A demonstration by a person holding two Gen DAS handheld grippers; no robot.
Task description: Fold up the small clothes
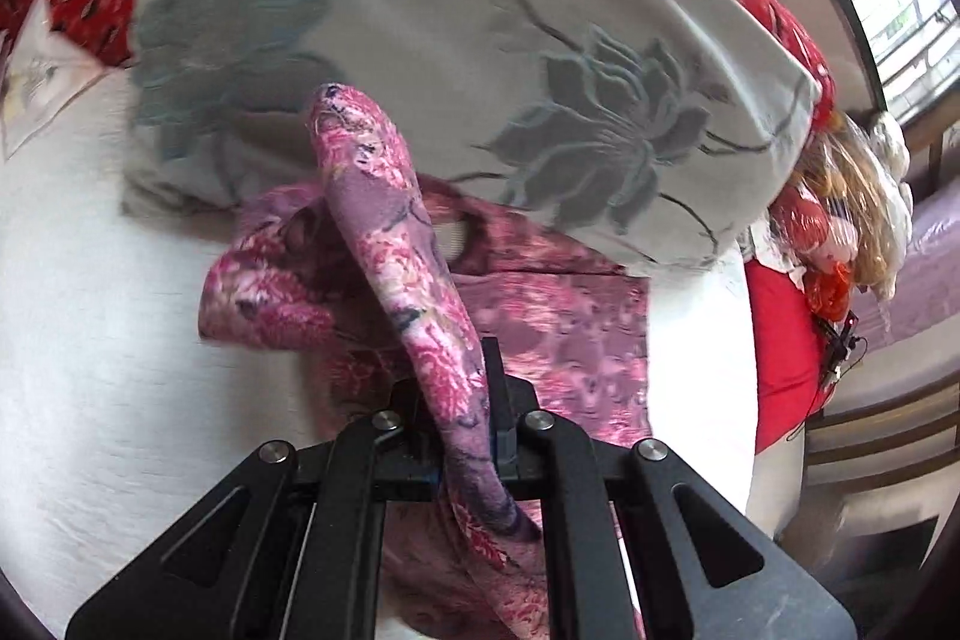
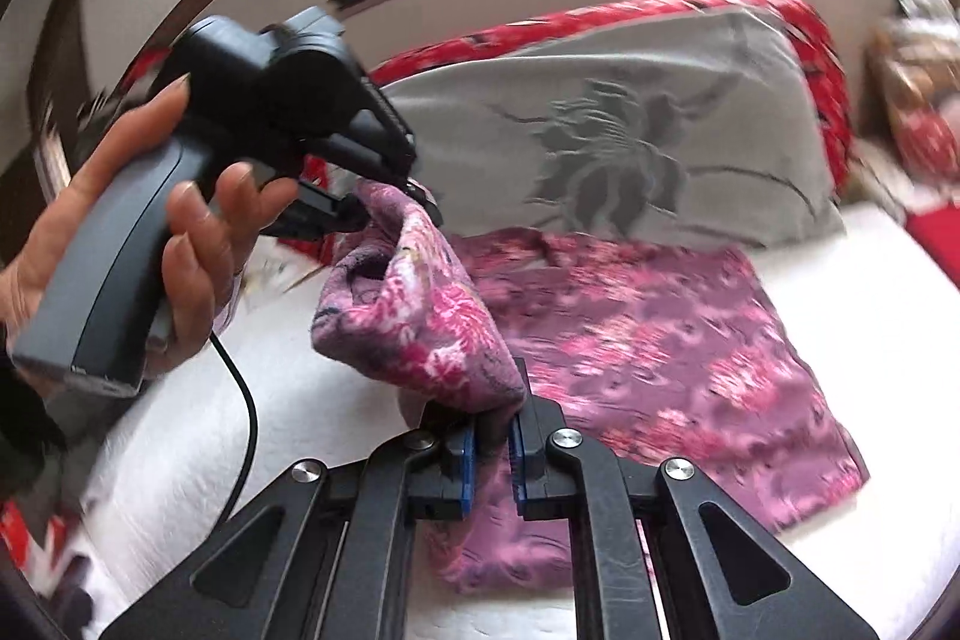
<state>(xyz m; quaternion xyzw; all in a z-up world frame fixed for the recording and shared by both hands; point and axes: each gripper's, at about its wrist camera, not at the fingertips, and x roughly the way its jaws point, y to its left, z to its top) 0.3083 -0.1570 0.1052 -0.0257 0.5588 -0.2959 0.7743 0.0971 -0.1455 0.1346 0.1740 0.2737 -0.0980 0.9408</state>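
Clearly the pink floral garment is soft, light and limp: it lies mostly flat on the white bed just in front of a grey pillow, one side lifted. The left gripper pinches one bunched edge and the right gripper is clamped on another (both jaws nearly closed on cloth). Such fabric will likely sag and slip, so hems or corners seem the safest holds.
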